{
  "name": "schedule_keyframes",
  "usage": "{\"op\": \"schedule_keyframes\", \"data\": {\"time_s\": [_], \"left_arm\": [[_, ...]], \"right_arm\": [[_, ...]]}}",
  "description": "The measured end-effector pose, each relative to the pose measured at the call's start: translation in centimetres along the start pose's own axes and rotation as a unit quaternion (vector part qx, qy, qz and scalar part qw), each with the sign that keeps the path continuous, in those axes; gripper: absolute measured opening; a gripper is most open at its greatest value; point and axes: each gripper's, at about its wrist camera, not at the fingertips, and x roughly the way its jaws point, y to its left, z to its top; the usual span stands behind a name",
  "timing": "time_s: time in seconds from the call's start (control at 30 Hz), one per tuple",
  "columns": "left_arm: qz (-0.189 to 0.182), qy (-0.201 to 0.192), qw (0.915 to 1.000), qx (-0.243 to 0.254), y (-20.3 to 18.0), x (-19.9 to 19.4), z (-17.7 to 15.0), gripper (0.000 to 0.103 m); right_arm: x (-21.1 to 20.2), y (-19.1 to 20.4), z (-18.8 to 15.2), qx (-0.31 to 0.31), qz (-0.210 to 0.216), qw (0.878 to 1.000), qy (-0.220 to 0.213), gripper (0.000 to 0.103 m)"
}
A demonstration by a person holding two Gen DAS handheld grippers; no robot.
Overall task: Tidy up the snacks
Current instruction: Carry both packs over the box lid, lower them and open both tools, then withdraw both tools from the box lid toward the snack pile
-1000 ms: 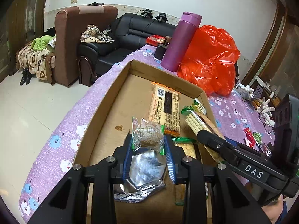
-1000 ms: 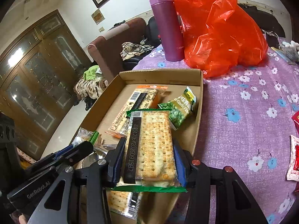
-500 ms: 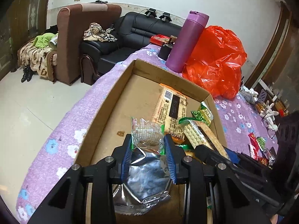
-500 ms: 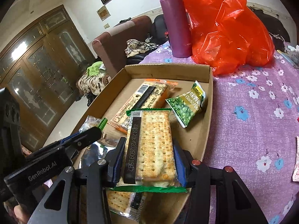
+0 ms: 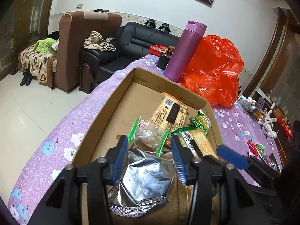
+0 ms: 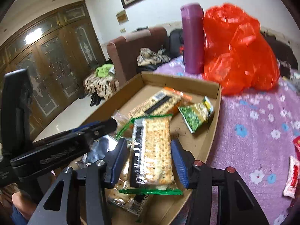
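Note:
My left gripper (image 5: 149, 155) hangs over the near end of the cardboard box (image 5: 112, 97), and its jaws are opening. A crumpled silver foil packet (image 5: 148, 178) lies between the blue pads, which stand off its sides. A clear packet with green edges (image 5: 148, 135) sits just beyond it. My right gripper (image 6: 148, 155) is also opening. A green-edged cracker pack (image 6: 151, 150) rests between its pads on other packs in the box (image 6: 213, 131), with small gaps on both sides. The left gripper's finger (image 6: 75, 142) crosses the right wrist view at left.
An orange cracker pack (image 5: 172, 112) and a green pea packet (image 5: 201, 121) lie farther in the box. A purple bottle (image 5: 185, 50) and a red plastic bag (image 5: 213, 69) stand behind it on the purple flowered cloth (image 6: 253, 131). Small red packets (image 6: 292, 176) lie at right.
Both pairs of jaws have widened and let go of the silver packet and the cracker pack. The right wrist view has rolled and shifted slightly; the cracker pack now lies tilted in the box.

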Motion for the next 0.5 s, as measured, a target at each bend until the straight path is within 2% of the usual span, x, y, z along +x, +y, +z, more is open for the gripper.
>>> {"op": "schedule_keyframes", "data": {"time_s": [0.13,0.27,0.5], "left_arm": [[-0.014,-0.014,0.9997,-0.012,0.4,-0.5,0.1,0.062],[-0.017,-0.032,0.9992,-0.015,0.4,-1.1,0.0,0.074],[-0.027,-0.064,0.9975,-0.017,0.3,-2.3,0.1,0.082]], "right_arm": [[-0.5,-0.1,0.0,0.010,0.000,1.000,-0.010,0.061],[-1.4,-1.5,0.4,0.040,-0.004,0.999,-0.030,0.061],[-2.7,-3.6,0.8,0.087,-0.009,0.995,-0.054,0.061]]}}
